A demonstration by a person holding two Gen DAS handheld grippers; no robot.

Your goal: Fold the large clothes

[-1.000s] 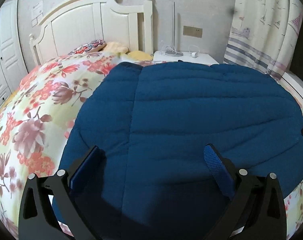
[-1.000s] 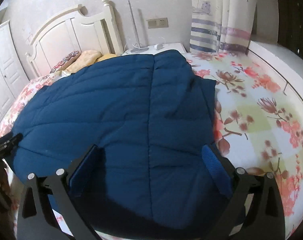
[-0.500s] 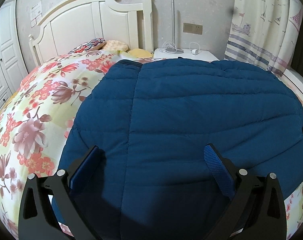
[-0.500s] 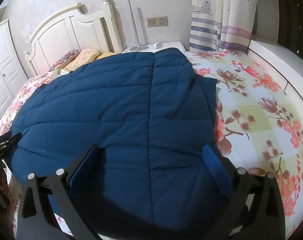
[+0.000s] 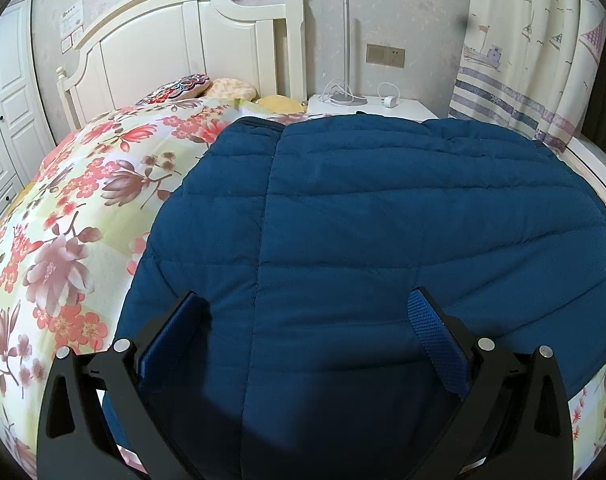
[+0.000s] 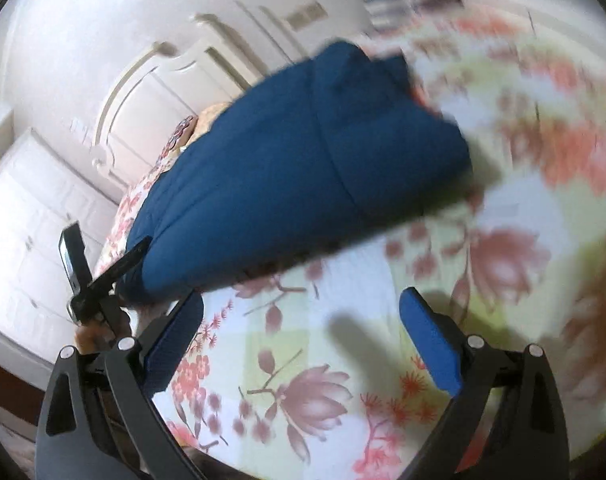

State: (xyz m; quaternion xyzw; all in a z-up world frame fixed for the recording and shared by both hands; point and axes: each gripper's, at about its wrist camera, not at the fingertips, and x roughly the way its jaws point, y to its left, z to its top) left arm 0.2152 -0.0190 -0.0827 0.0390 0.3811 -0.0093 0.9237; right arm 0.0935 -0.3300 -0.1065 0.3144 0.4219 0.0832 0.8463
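Observation:
A dark blue quilted garment [image 5: 383, 240] lies spread flat on the floral bedspread [image 5: 75, 216]. My left gripper [image 5: 303, 300] hovers open over the garment's near edge, with nothing between its blue pads [image 5: 435, 336]. The right wrist view is blurred and tilted. There my right gripper [image 6: 303, 300] stands open over bare bedspread [image 6: 303, 360], beside the garment [image 6: 303, 168] and apart from it. The left gripper [image 6: 139, 248] shows from the side at the garment's left corner.
A white headboard [image 5: 183, 48] and pillows [image 5: 199, 86] stand at the far end of the bed. A white nightstand [image 5: 415, 110] carries a lamp and a charger. A patterned curtain [image 5: 523, 60] hangs at the right, white wardrobe doors [image 5: 3, 100] at the left.
My right gripper has swung off the garment to the right and rolled, and now hangs over the bedspread. The left gripper has stayed open over the near edge, with the view slightly farther back.

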